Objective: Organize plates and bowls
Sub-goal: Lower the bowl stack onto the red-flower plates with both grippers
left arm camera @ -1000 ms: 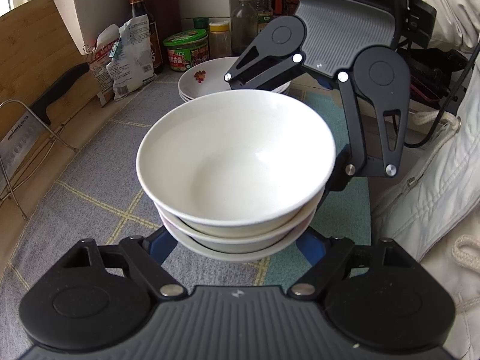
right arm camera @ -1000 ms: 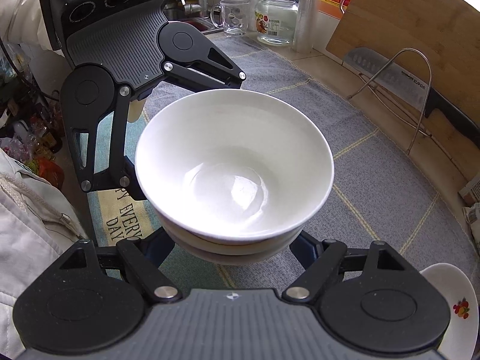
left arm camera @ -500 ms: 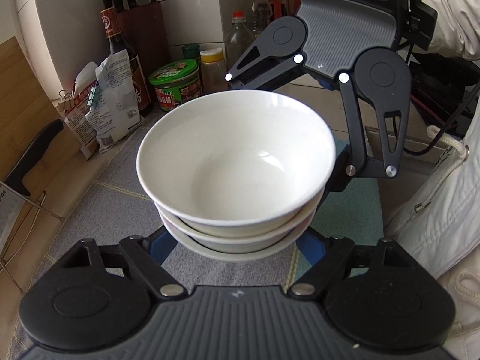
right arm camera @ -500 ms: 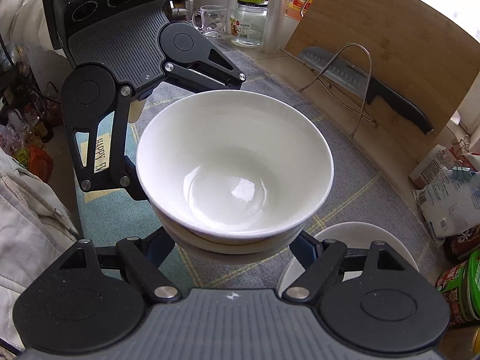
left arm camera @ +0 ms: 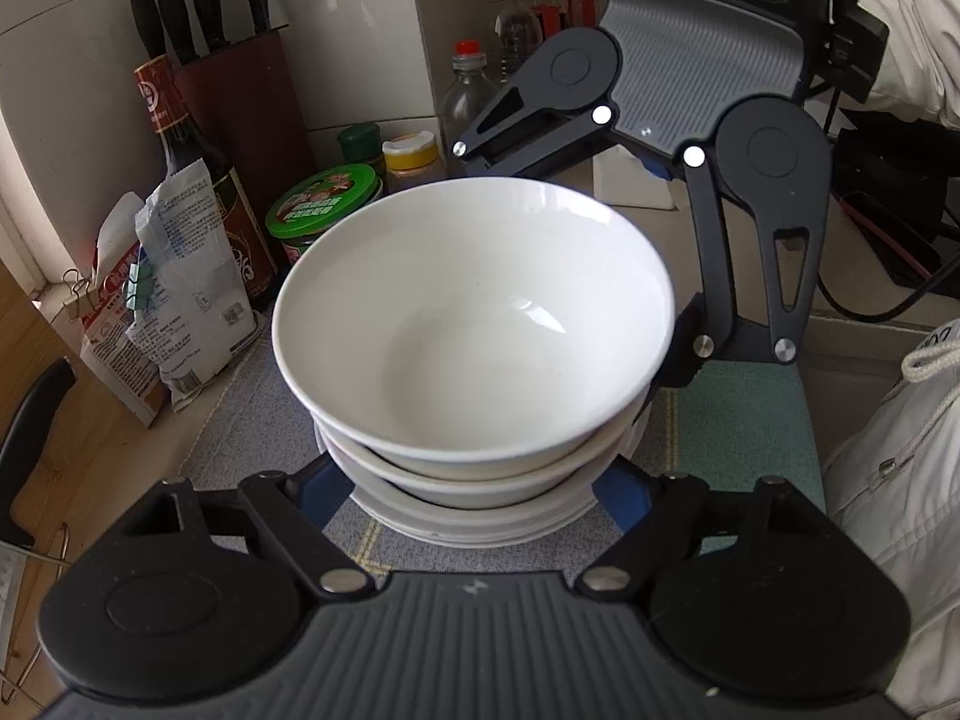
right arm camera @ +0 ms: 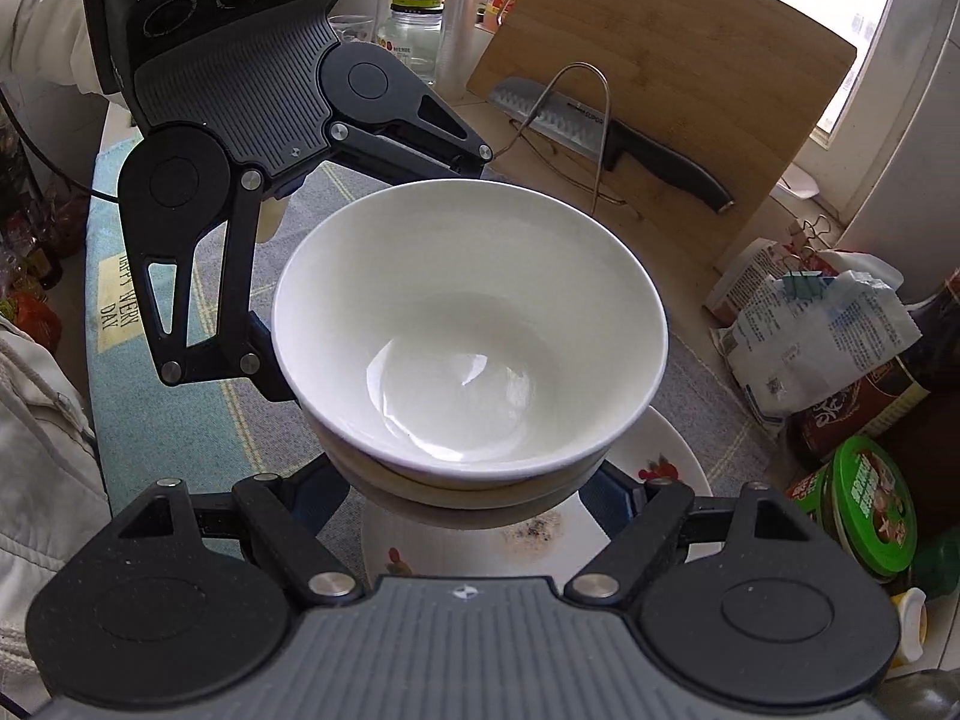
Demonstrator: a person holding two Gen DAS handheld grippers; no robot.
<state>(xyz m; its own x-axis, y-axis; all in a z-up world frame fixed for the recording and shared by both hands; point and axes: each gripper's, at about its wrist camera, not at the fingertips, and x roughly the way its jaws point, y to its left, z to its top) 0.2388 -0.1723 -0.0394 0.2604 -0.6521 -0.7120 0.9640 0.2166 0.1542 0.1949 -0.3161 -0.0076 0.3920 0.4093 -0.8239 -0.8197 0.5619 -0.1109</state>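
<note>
A stack of white bowls (left arm camera: 474, 330) hangs over the counter, gripped from two opposite sides. My left gripper (left arm camera: 474, 489) is shut on its lower bowls, with the blue pads (left arm camera: 321, 495) pressed against the sides. My right gripper (right arm camera: 474, 501) is shut on the same stack of bowls (right arm camera: 468, 348) from the far side. Directly beneath it lie white plates with a flower pattern (right arm camera: 657, 468); whether the stack touches them I cannot tell.
A soy sauce bottle (left arm camera: 192, 168), knife block (left arm camera: 240, 102), clipped bags (left arm camera: 174, 300) and a green-lidded tin (left arm camera: 324, 204) crowd the back. A cutting board (right arm camera: 660, 90) and a knife on a wire rack (right arm camera: 606, 132) stand beside the grey mat (right arm camera: 708, 408). A white jacket (left arm camera: 894, 480) is close.
Both grippers carried the bowl stack level across the counter toward the bottles and bags. The flowered plates, earlier off to the side, now lie under the stack. Neither grip changed.
</note>
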